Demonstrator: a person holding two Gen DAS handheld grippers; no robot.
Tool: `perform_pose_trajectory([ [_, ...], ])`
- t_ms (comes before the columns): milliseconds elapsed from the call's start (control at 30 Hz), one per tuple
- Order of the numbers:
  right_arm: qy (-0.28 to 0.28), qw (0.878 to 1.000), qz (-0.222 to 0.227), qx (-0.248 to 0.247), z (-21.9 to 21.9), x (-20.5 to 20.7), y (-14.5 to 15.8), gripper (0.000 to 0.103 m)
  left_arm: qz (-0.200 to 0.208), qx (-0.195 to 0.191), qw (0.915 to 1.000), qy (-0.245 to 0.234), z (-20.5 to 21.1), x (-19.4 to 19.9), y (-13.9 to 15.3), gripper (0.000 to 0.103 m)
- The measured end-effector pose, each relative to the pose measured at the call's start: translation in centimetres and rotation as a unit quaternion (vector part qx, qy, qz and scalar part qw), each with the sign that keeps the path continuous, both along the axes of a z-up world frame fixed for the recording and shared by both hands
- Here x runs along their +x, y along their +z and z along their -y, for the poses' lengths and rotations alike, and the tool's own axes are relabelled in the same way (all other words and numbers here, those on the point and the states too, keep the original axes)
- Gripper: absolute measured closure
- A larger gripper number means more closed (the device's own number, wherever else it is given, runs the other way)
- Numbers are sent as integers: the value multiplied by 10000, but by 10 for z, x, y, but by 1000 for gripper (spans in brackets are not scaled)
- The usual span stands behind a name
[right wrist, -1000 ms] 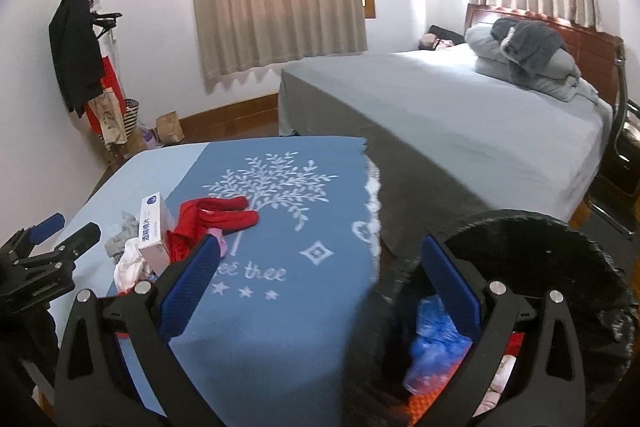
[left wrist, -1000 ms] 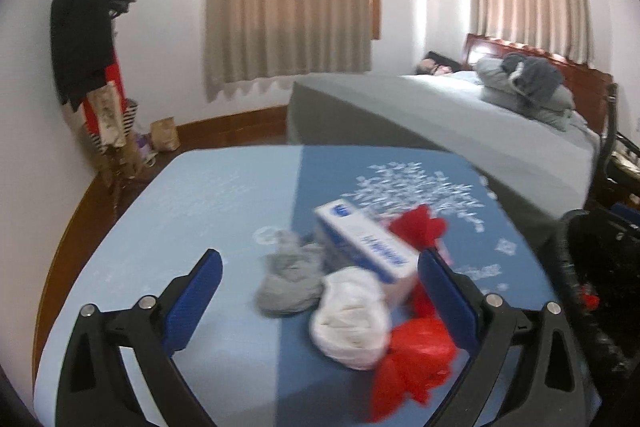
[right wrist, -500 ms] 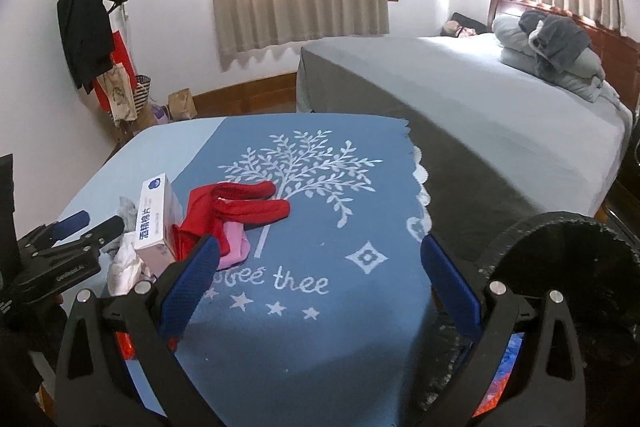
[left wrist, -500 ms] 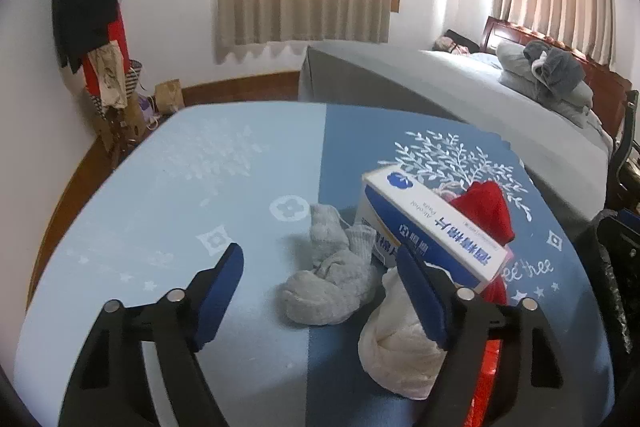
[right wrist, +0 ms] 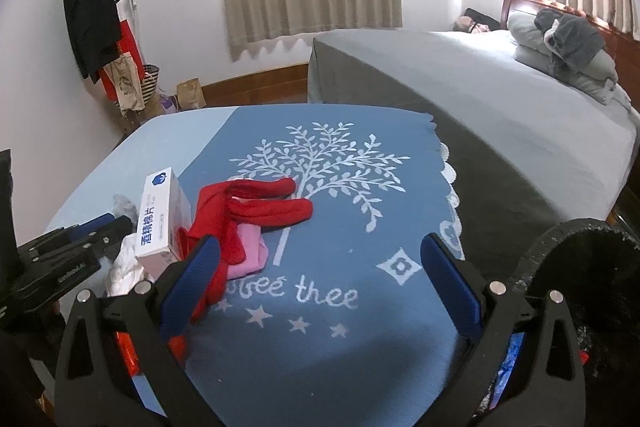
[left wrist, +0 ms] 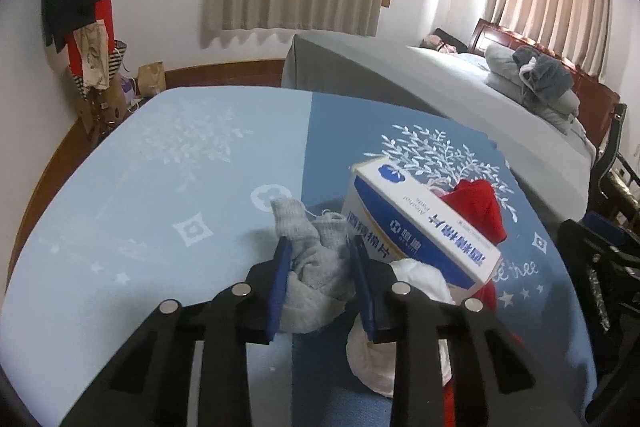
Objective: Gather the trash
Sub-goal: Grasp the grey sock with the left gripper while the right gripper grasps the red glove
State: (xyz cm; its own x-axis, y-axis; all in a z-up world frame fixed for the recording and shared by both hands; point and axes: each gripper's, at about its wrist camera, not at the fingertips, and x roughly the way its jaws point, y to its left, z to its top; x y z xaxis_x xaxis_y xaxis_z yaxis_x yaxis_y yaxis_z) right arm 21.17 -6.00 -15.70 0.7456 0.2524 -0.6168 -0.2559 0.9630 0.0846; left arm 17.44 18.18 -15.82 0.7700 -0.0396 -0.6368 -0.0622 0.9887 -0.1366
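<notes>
— Well, starting with the big things: our table (left wrist: 168,163) fills the middle of the left wrist view, and the black bin (right wrist: 592,267) sits at the lower right of the right wrist view, just off the table's edge.

— And the pile?

— Lower centre of the left view. A box (left wrist: 420,223) leans over a white wad (left wrist: 416,287), with a red glove (left wrist: 476,207) behind it. Left of the box is the grey rag (left wrist: 320,267).

— That rag is ours?

— Yes. Our left claw (left wrist: 320,287) has its blue pads pressed in on either side of it, so we judge it gripped. It looks soft, light and limp. We expect it to sag and stretch, not slip, so a bite through the bunched middle seems best.

— Risk?

— The rag touches the box, so we might drag it along.

— The right claw (right wrist: 320,287)?

— Wide open, holding nothing, above bare cloth at the bottom of its view, with the glove just beyond its left finger.
</notes>
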Motion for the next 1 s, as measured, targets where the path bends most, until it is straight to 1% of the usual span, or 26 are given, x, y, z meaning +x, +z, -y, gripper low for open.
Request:
perform_pose_trajectory([
  [233,100,9999,-25,14,-11,14,-2,6,152,54,9997,163,-6,0,10,75],
  [400,219,9997,-73,5,-23,24,-5,6,114,192,9996,181,-9,2,8,75],
  [467,318,9994,-127,-31,-30,27,-9,12,90,193,9996,206,-11,2,6,75],
  [500,389,9991,-181,-44,-34,29,-11,19,81,187,9995,225,-12,1,6,75],
  [533,440,9987,-233,-40,-37,31,-13,23,76,182,9995,239,-12,1,5,75],
  [600,495,9984,-281,-11,-41,32,-16,26,60,140,9995,268,-15,2,4,75],
  [733,663,9971,-381,2,-50,36,-19,39,48,129,9995,274,-17,2,3,75],
  [900,860,9952,-457,69,-61,37,-20,43,34,155,9995,272,-19,2,2,75],
  [1000,975,9942,-454,92,-64,33,-17,43,53,145,9995,285,-19,2,3,75],
])
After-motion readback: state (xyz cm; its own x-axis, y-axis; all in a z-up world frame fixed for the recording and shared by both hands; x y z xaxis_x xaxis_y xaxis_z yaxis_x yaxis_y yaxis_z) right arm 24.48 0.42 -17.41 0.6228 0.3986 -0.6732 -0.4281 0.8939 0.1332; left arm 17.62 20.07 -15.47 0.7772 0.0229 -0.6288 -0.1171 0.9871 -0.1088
